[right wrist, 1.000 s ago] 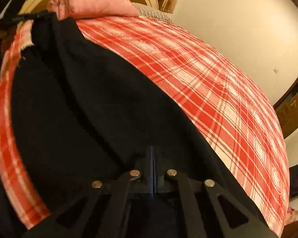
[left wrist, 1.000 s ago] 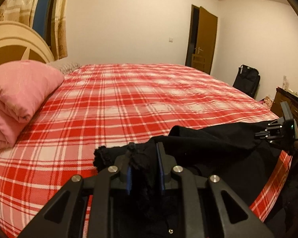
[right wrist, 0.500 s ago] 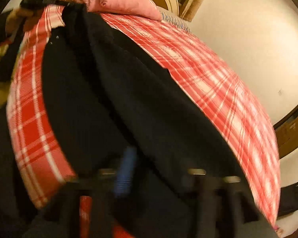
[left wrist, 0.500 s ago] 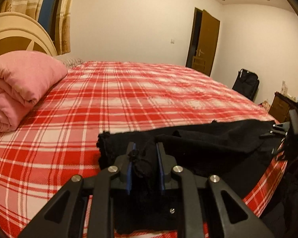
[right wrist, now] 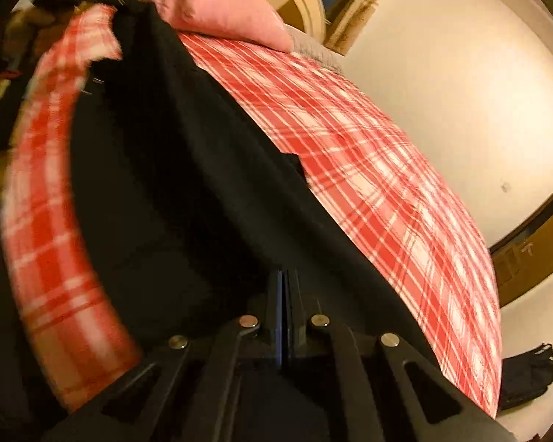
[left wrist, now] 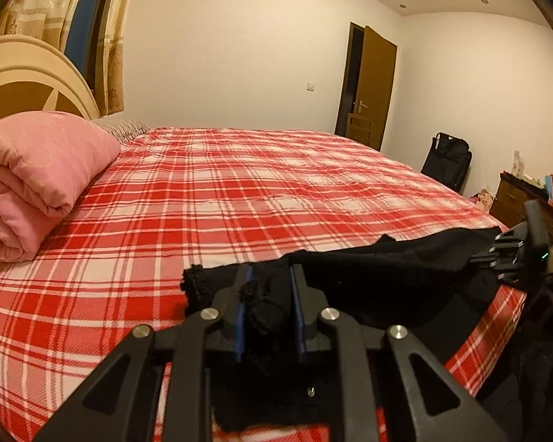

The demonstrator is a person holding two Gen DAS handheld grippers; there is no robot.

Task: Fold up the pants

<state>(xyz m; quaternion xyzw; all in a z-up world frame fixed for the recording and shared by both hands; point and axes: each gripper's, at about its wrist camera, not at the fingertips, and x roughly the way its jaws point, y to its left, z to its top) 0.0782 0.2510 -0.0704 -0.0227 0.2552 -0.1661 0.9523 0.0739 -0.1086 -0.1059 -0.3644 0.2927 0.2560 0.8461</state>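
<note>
Fingers (left wrist: 296, 294) of the left gripper (left wrist: 267, 287) pinch a bunched end of the black pants (left wrist: 387, 272), which lie stretched along the near edge of the red plaid bed (left wrist: 258, 191). At the other end the right gripper (right wrist: 283, 287) is clamped tight on the cloth. Near the headboard rests a pink pillow (left wrist: 37, 169).

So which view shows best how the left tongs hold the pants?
The left wrist view: the left tongs pinch bunched black pants between blue pads. The right wrist view shows them only small and blurred at the far end.
</note>
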